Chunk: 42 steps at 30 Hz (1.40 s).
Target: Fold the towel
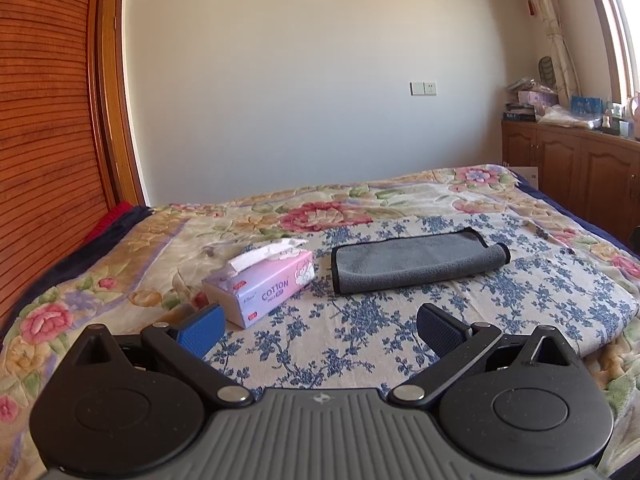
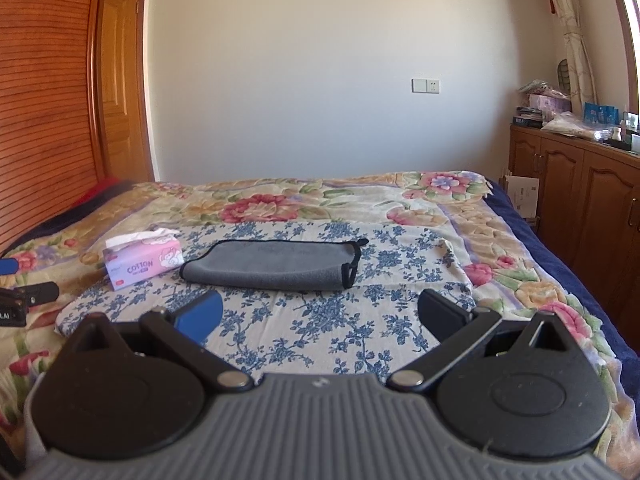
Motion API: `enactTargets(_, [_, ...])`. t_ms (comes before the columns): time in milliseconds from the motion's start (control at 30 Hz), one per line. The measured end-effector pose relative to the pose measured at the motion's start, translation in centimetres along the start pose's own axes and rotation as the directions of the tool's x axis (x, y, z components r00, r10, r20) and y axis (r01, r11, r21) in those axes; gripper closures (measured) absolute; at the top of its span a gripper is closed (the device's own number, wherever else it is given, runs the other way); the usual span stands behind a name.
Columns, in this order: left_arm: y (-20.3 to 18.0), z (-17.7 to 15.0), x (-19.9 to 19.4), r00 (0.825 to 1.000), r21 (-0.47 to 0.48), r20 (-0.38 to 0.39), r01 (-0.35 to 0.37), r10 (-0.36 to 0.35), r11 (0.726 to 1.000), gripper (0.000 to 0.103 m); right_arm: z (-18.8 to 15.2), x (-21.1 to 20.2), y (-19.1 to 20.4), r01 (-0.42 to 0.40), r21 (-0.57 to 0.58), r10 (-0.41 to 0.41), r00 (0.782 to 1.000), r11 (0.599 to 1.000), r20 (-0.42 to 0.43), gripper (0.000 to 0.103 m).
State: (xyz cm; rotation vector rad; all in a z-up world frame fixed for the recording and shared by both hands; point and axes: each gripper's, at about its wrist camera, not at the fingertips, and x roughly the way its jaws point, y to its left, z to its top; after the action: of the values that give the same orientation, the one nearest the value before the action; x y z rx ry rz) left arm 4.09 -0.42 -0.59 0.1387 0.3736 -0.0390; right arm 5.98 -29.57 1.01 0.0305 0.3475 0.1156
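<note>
Both grippers (image 1: pixel 320 330) (image 2: pixel 320 316) gape; tissue box (image 1: pixel 262 286) holds tissues.

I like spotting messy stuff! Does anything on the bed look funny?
A little: the gray towel lies already folded over, with its right end curled up. The tissue box beside it sits askew.

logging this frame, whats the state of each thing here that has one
grey towel: folded over, lying flat on the blue-flowered cloth, not held
tissue box: open, a tissue sticking out the top
left gripper: open, empty
right gripper: open, empty
cabinet doors: closed
</note>
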Motion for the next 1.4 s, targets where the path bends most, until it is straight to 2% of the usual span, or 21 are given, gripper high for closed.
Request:
enactTargets(333, [0.3,0.4,-0.9,0.998,-0.016,0.069,-0.015,0.016,1.000,0.000,0.2,-0.5,0.0,0.036,-0.013,-0.036,0.998,0.999,0.056,0.000])
enactTargets(667, [0.8,0.5,-1.1,0.997,-0.042,0.075,-0.031,0.034,0.999,0.000,0.2,-0.7,0.1,0.062,-0.030,-0.059,0.995,0.998,0.079,0.000])
enactTargets(1400, [0.9,0.4,-1.2,0.996,-0.034,0.077,-0.031,0.034,0.999,0.000,0.1,-0.6,0.0,0.065,-0.024,-0.063,0.995,0.998,0.077,0.000])
